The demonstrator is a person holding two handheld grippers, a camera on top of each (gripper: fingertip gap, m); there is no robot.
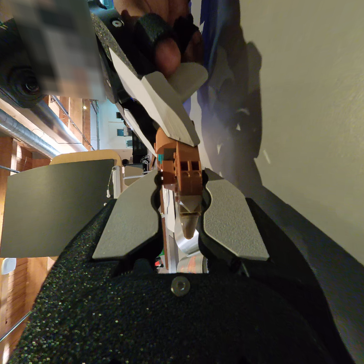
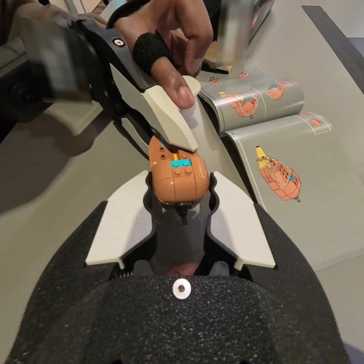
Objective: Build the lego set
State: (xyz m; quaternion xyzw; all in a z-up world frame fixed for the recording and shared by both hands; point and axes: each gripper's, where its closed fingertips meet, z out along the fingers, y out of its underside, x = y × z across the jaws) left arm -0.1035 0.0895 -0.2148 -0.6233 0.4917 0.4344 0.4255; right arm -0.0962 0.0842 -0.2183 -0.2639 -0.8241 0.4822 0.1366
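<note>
A rounded brown lego model [image 2: 179,183] with teal plates on top is held in the air between both grippers. My right gripper [image 2: 180,187] is shut on its rounded end, and a black pin [image 2: 184,217] sticks out toward the camera. My left gripper [image 2: 171,146] comes in from the upper left with a hand [image 2: 173,49] on it and clamps the model's far end. In the left wrist view, my left gripper [image 1: 181,177] is shut on the model [image 1: 187,177], whose tan cone tip [image 1: 189,224] points at the camera. The right gripper [image 1: 171,141] grips the far end.
An open instruction booklet [image 2: 275,153] with pictures of the brown model lies on the grey table [image 2: 59,197] to the right. A box [image 2: 260,17] stands at the back right. The left wrist view is turned sideways, with the pale table surface [image 1: 315,98] on its right. Left and right tips are no more than a few centimetres apart.
</note>
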